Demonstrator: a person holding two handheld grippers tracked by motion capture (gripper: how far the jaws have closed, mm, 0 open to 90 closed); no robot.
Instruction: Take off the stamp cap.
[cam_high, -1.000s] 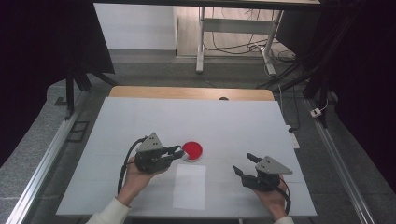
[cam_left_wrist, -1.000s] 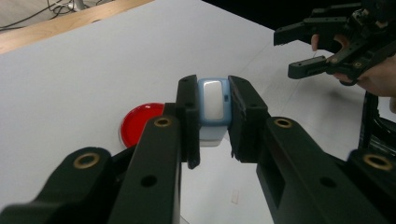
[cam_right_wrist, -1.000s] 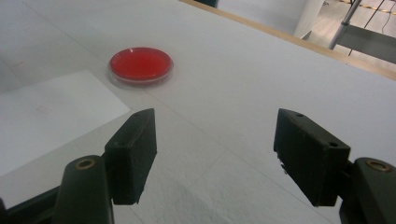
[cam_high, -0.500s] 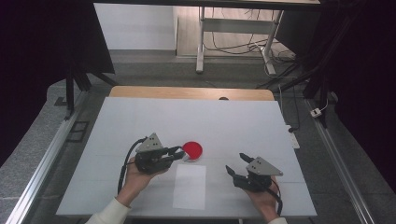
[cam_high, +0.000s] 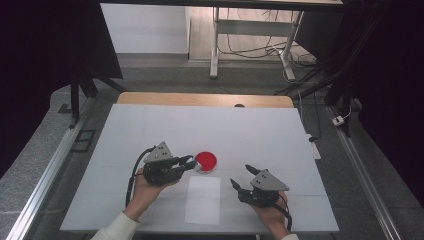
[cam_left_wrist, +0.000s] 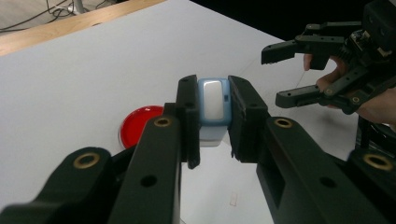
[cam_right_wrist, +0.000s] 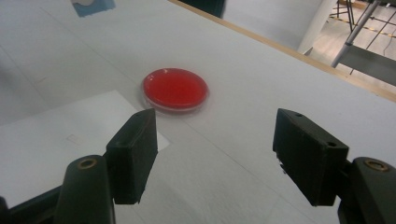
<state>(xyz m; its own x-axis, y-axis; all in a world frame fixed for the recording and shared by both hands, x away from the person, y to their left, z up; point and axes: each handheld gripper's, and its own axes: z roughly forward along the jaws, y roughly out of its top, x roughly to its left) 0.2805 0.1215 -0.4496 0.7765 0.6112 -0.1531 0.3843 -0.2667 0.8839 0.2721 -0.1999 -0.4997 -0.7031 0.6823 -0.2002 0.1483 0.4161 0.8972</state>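
- While the left gripper (cam_left_wrist: 212, 121) pinches a small blue-and-white device (cam_left_wrist: 213, 109) between closed jaws, it hangs just at 9 o'clock of the red petri dish (cam_high: 206, 161), likely poised over it.
- Right gripper (cam_right_wrist: 215, 154): jaws wide apart, holding nothing, pointing at the dish from 4 o'clock, seemingly ready to steady it.
- White paper sheet (cam_high: 202, 199): flat on the table (cam_high: 260, 135), at 6 o'clock of the dish.

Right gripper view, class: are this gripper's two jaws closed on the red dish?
No: the right gripper has its jaws spread wide apart with nothing between them, and the red dish lies beyond them on the table.
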